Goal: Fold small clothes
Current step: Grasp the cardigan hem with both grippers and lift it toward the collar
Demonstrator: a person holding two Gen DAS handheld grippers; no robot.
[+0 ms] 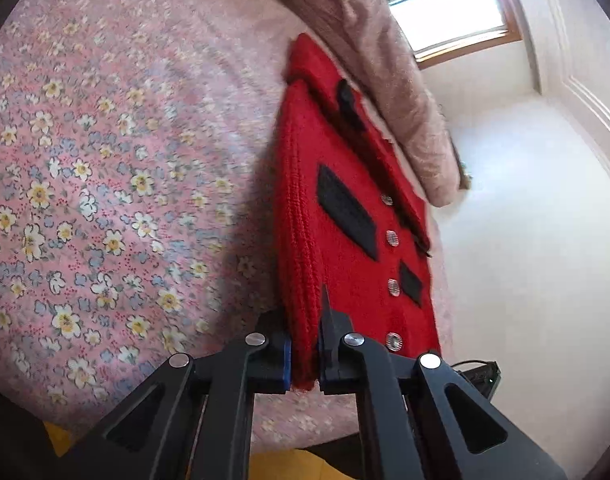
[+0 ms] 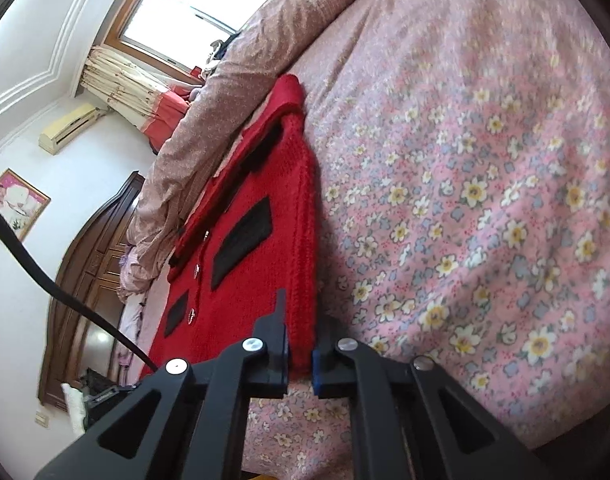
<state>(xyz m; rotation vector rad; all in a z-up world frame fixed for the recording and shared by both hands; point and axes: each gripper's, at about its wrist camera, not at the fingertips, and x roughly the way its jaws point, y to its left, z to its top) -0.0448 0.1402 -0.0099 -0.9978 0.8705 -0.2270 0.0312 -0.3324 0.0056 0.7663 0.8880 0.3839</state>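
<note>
Pinching red cardigan (image 1: 345, 216) hem: my left gripper (image 1: 305, 360) and right gripper (image 2: 301, 356) both clamped; garment flat on bedspread (image 1: 105, 160), no fold made yet.

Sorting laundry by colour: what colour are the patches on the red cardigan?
Black patches on the red cardigan, clearest in the left wrist view.
</note>
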